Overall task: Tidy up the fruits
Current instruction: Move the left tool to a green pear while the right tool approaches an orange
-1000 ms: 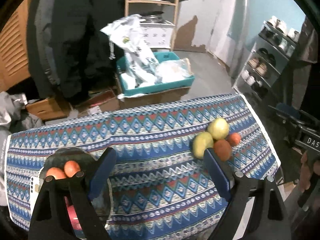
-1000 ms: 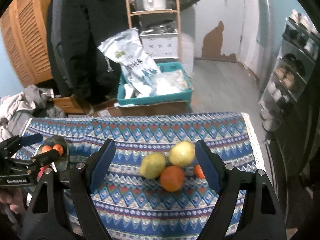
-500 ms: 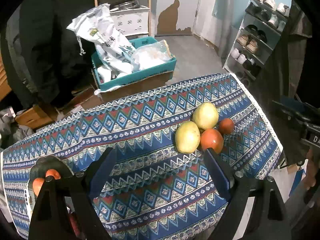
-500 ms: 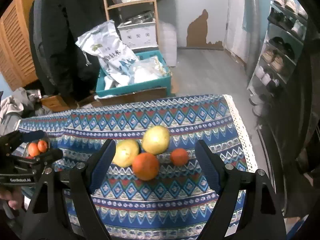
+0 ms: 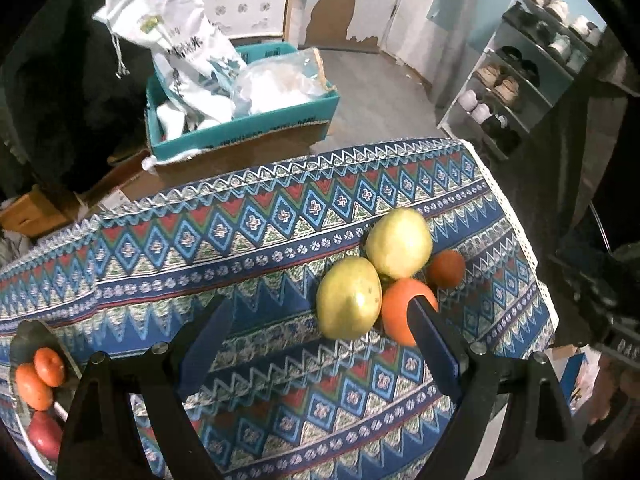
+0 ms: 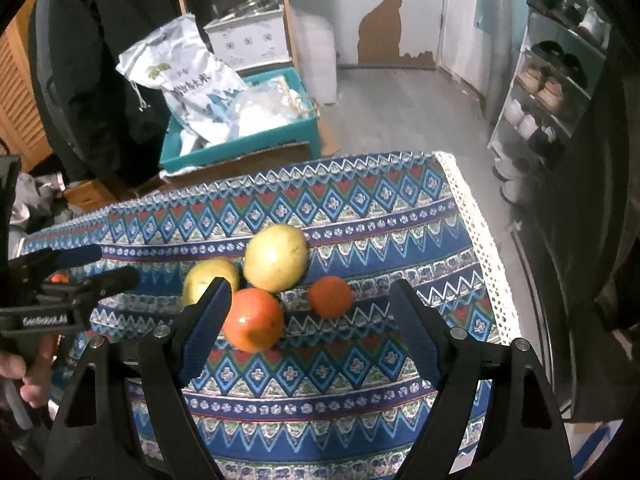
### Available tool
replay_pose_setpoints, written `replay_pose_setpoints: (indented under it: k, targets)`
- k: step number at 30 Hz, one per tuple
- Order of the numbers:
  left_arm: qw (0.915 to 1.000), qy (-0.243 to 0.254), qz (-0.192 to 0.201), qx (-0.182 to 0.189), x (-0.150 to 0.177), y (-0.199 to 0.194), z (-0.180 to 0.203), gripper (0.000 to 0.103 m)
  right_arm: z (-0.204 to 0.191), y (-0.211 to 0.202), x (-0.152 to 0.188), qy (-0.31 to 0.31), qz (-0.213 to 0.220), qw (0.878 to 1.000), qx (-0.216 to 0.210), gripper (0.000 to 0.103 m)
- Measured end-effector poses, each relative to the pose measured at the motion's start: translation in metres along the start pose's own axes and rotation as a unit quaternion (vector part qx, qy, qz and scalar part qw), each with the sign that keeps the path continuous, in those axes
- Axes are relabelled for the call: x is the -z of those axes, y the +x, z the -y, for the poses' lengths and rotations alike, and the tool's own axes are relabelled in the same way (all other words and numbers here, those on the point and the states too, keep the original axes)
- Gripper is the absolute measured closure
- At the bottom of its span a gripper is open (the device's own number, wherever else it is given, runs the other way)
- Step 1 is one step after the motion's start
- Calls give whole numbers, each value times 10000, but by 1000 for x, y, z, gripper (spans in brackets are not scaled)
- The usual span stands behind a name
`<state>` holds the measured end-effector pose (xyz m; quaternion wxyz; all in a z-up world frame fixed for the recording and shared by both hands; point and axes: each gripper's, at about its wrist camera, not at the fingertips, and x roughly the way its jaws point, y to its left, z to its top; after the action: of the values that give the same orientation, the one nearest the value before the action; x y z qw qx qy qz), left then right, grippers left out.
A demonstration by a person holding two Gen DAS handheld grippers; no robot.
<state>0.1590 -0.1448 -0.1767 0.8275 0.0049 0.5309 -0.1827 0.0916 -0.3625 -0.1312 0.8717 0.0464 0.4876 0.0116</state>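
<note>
Four fruits cluster on the patterned tablecloth (image 5: 248, 248): two yellow-green pears (image 5: 349, 304) (image 5: 399, 242), a large orange (image 5: 402, 312) and a small tangerine (image 5: 446, 268). My left gripper (image 5: 320, 320) hangs open above the cloth, its right finger just in front of the orange. At the far left a dark plate (image 5: 28, 332) holds several small orange and red fruits (image 5: 38, 376). In the right wrist view my right gripper (image 6: 308, 312) is open over the orange (image 6: 254, 320) and tangerine (image 6: 330, 296), with the pears (image 6: 276, 258) (image 6: 210, 278) behind. The left gripper (image 6: 84, 266) shows at the left edge.
Beyond the table a teal box (image 5: 240, 120) of white bags sits on cardboard on the floor. A shoe rack (image 5: 516, 80) stands at the right. The cloth's lace edge (image 6: 480, 240) marks the table's right side. A hand (image 6: 24, 376) grips the left tool.
Both grippers have dropped lower and closer to the fruit cluster, which now looks bigger. The left view has swung right, pushing the plate to its left edge. Jaws unchanged.
</note>
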Motion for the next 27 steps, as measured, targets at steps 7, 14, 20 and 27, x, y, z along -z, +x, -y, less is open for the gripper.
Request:
replay_pose_setpoints:
  k: [7, 14, 20, 27]
  targets:
    - [9997, 10, -223, -44, -13, 36, 6, 13, 12, 32, 4, 77, -321, 9994, 100, 21]
    - [9986, -87, -508, 79, -15, 71, 11, 13, 23, 53, 10, 184, -555, 9982, 151, 21]
    - [9970, -89, -770, 86, -11, 97, 12, 13, 27, 59, 12, 215, -627, 9976, 197, 21]
    - [9951, -166, -939, 266, 0, 114, 10, 12, 30, 67, 13, 221, -705, 9970, 222, 21]
